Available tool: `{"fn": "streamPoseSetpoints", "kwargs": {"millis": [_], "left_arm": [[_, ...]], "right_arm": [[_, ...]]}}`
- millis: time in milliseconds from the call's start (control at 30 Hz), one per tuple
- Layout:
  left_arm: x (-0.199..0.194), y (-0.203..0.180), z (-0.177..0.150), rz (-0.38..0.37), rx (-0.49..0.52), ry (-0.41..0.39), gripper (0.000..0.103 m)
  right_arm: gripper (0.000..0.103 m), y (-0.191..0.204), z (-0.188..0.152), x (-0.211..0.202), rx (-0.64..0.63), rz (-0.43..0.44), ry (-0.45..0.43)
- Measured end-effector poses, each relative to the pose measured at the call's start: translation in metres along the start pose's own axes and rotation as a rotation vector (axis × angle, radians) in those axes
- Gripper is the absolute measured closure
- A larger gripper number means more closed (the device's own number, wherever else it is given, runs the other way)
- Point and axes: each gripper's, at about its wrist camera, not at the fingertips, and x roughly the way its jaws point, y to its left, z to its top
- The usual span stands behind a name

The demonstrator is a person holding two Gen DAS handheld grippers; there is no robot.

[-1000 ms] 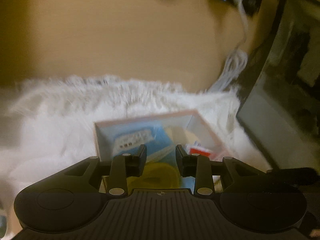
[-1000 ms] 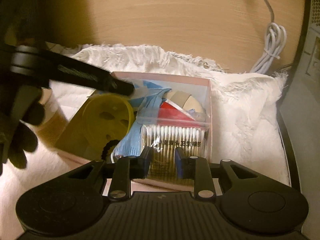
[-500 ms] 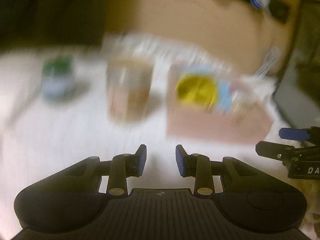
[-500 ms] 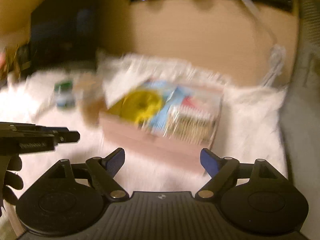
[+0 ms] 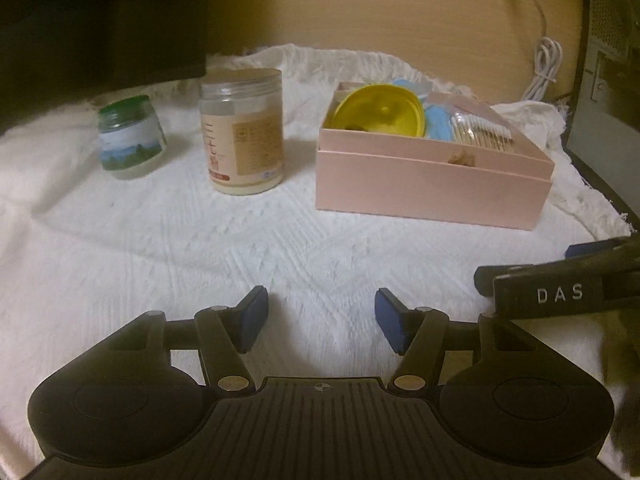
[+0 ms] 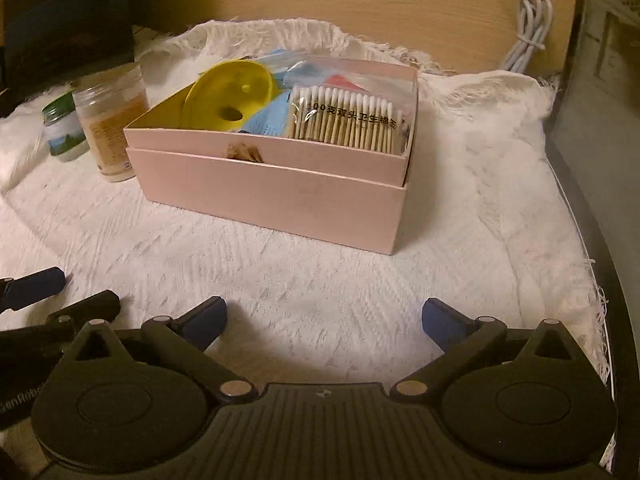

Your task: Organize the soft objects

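Note:
A pink box stands on the white cloth. In it lie a yellow round lid, blue soft packs and a bag of cotton swabs. My left gripper is open and empty, low over the cloth in front of the box. My right gripper is wide open and empty, also in front of the box; it shows at the right edge of the left wrist view.
A tall clear jar with a tan label and a small green-lidded jar stand left of the box. A white cable hangs at the back right. A dark panel borders the right.
Both grippers have pulled back from over the box to low in front of it. Both have opened; the right one released the cotton swab bag into the box.

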Motion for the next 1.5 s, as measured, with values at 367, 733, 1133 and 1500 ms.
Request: {"fn": "streamPoseSetpoints", "kwargs": {"millis": [367, 733, 1133, 1500], "left_arm": [[-0.001, -0.002, 0.002, 0.014, -0.008, -0.001, 0.038], [0.000, 0.000, 0.002, 0.012, -0.005, -0.001, 0.038], [0.000, 0.000, 0.002, 0.010, -0.004, -0.001, 0.038], [-0.001, 0.000, 0.002, 0.011, -0.004, -0.001, 0.038]], "right_arm": [[0.000, 0.004, -0.019, -0.007, -0.013, 0.000, -0.117], [0.000, 0.001, -0.021, -0.008, -0.014, 0.018, -0.116], [0.000, 0.001, -0.021, -0.008, -0.014, 0.018, -0.116], [0.000, 0.001, -0.021, -0.008, -0.013, 0.018, -0.116]]}}
